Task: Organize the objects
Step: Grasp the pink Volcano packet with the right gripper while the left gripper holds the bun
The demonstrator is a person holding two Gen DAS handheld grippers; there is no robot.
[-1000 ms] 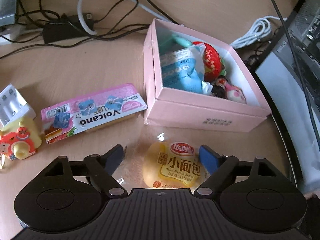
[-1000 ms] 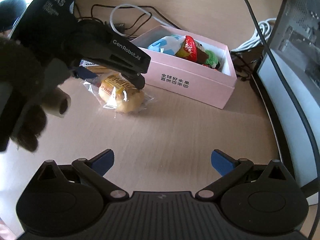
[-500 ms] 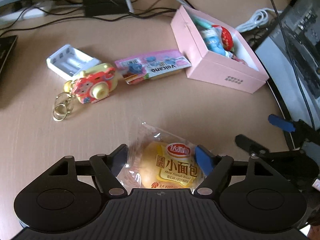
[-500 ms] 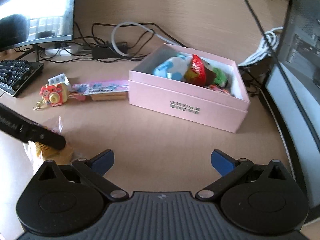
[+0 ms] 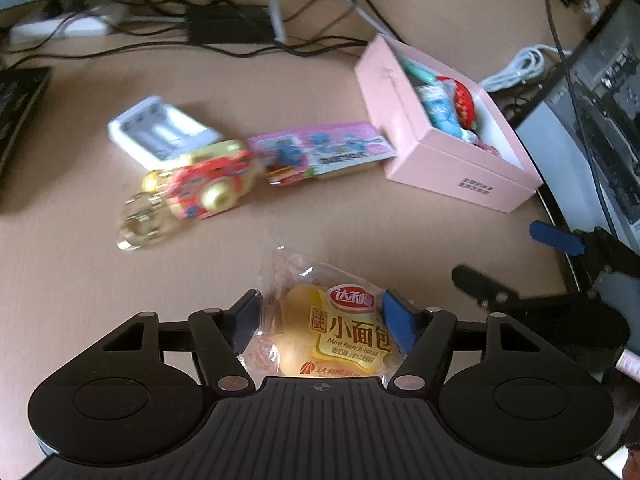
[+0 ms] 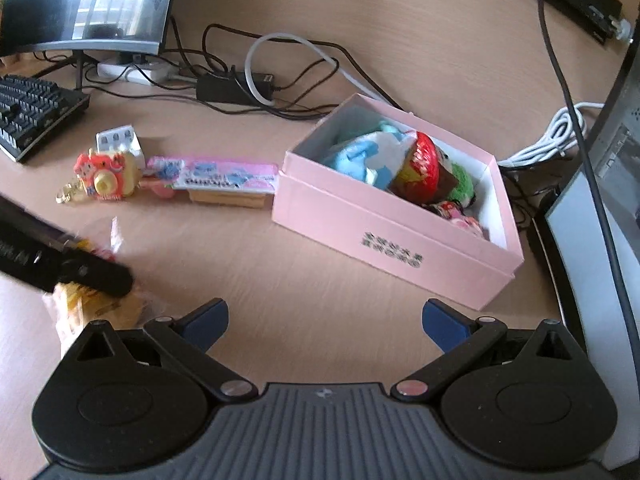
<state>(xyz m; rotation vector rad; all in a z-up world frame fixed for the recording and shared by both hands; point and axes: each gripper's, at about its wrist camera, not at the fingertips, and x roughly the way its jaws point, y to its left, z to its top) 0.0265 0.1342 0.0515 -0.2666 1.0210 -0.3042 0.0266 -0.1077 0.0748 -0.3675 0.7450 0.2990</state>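
A mini French bread packet [image 5: 340, 332] sits between the fingers of my left gripper [image 5: 322, 320]. The jaws are closing and both pads press its wrapper. In the right wrist view the same packet [image 6: 100, 308] shows at the left edge under one black left finger [image 6: 80, 272]. My right gripper [image 6: 324, 320] is open and empty, low over the bare desk in front of the pink box [image 6: 380, 240], which holds several toys and snacks. Left of the box [image 5: 452, 176] lie a pink snack packet [image 5: 320, 152], a toy camera keychain [image 5: 208, 184] and a white battery charger [image 5: 160, 132].
Tangled cables and a black power adapter [image 6: 232, 88] run along the back of the desk. A keyboard [image 6: 36, 108] and a monitor [image 6: 100, 4] stand at the far left. A coiled white cable [image 6: 552, 136] and a second screen [image 6: 600, 200] close off the right side.
My left gripper drew back from the pink box with the bread packet between its fingers, and its jaws narrowed. It left the middle of the right wrist view for the left edge.
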